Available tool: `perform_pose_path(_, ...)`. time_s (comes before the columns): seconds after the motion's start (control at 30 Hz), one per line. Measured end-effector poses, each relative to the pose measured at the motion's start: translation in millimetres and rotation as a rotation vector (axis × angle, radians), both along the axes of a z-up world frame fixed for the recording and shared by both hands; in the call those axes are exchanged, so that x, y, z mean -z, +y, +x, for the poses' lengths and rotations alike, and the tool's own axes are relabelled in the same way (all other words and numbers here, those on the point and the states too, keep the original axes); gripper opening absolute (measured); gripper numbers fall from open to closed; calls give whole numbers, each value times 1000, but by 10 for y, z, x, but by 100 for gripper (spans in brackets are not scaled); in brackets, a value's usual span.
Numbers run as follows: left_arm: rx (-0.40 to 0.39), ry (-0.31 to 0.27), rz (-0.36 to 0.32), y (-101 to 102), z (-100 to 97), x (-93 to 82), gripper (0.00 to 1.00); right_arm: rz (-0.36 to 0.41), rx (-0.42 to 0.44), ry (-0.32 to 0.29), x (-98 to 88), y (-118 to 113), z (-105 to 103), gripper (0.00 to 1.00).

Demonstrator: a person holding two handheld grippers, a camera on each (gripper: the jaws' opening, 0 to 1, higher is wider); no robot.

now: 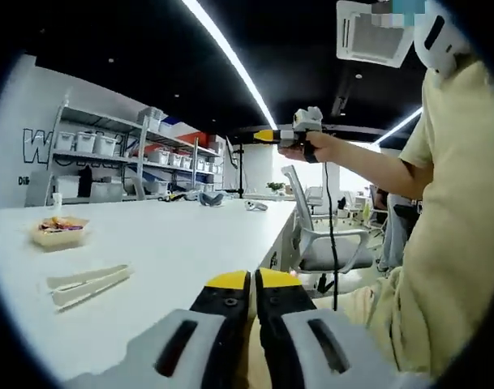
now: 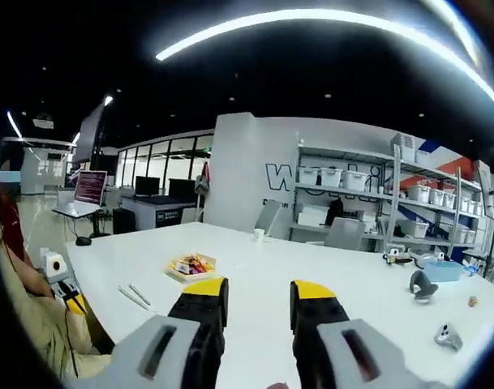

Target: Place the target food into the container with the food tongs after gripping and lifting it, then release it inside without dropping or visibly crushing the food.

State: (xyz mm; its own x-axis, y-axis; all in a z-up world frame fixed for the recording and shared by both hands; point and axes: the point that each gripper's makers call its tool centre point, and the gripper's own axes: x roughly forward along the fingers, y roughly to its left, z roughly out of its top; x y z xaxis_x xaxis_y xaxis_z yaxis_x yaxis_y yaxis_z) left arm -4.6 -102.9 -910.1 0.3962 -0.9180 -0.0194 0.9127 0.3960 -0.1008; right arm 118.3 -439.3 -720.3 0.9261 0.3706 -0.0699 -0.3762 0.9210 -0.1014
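Observation:
A shallow tan container (image 1: 60, 232) of colourful wrapped food stands on the white table (image 1: 190, 239). Pale food tongs (image 1: 88, 284) lie on the table nearer to me than the container. My left gripper (image 1: 253, 284) hovers at the table's near edge, its yellow-tipped jaws shut with nothing between them. A person's hand holds my right gripper (image 1: 299, 134) high in the air, off to the right. In the right gripper view, my right gripper (image 2: 259, 296) is open and empty, well above the table. Below it lie the container (image 2: 191, 266) and the tongs (image 2: 135, 296).
Shelves with white bins (image 1: 109, 146) line the far wall. A grey office chair (image 1: 328, 239) stands at the table's right side, next to the person in a yellow shirt (image 1: 449, 243). Small grey devices (image 2: 423, 284) and a paper cup (image 2: 259, 235) sit farther along the table (image 2: 352, 284).

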Motion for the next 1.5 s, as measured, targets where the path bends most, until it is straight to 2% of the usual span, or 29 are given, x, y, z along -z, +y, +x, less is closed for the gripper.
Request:
perform_pose_path(0.03, 5, -7, -5, 73, -54, -39, 5, -19, 21, 23, 49, -57, 8, 28)
perform_pose_path(0.07, 4, 9, -8, 121, -94, -54, 5, -27, 33, 30, 70, -86, 21, 29)
perform_pose_path(0.1, 9, 58, -11, 172, -190, -72, 4, -56, 47, 49, 128, -110, 34, 29)
perform_pose_path(0.17, 8, 70, -39, 218, -294, -163, 2, -124, 86, 78, 221, -179, 56, 32)
perform_pose_path(0.2, -2, 85, -72, 252, -330, -229, 1, -111, 74, 72, 242, -111, 74, 33)
perform_pose_path(0.27, -62, 71, -111, 342, -236, -313, 0, -84, 39, 78, 322, 36, 84, 33)
perform_pose_path(0.3, -99, 64, -133, 395, -123, -367, 0, -84, 39, 77, 366, 85, 102, 35)
perform_pose_path(0.33, -127, 55, -138, 432, -28, -403, 0, -72, 31, 71, 421, 181, 129, 36)
perform_pose_path(0.4, -221, -27, -90, 554, 241, -467, 1, -44, 13, 82, 510, 318, 167, 37)
perform_pose_path(0.47, -250, -38, -118, 608, 406, -600, 1, -30, -1, 77, 611, 507, 208, 37)
perform_pose_path(0.5, -275, -55, -111, 648, 488, -639, 4, -36, -18, 87, 676, 606, 224, 38)
perform_pose_path(0.53, -309, -73, -75, 703, 594, -654, 8, -38, -33, 103, 761, 721, 250, 38)
perform_pose_path(0.63, -367, -58, -52, 801, 764, -689, 21, -34, -78, 123, 918, 978, 315, 38)
perform_pose_path(0.67, -378, -94, -37, 832, 801, -718, 24, -27, -93, 131, 975, 1111, 317, 39)
perform_pose_path(0.73, -426, -79, 3, 919, 878, -660, 29, -34, -108, 142, 1055, 1259, 319, 40)
perform_pose_path(0.83, -469, -21, 28, 1011, 959, -535, 44, -37, -142, 156, 1172, 1527, 309, 41)
perform_pose_path(0.87, -480, -24, 30, 1037, 973, -523, 48, -37, -149, 161, 1197, 1579, 309, 42)
perform_pose_path(0.93, -501, -21, 39, 1104, 1000, -489, 50, -35, -158, 175, 1269, 1700, 318, 44)
perform_pose_path(1.13, -546, 3, 37, 1234, 1089, -454, 66, -48, -164, 187, 1436, 1963, 364, 48)
perform_pose_path(1.23, -575, -16, 62, 1305, 1154, -458, 76, -31, -169, 200, 1492, 2054, 395, 50)
perform_pose_path(1.33, -608, 11, 87, 1388, 1241, -416, 85, -24, -162, 203, 1552, 2156, 432, 52)
perform_pose_path(1.5, -642, 32, 91, 1471, 1318, -401, 92, -18, -167, 223, 1676, 2337, 474, 59)
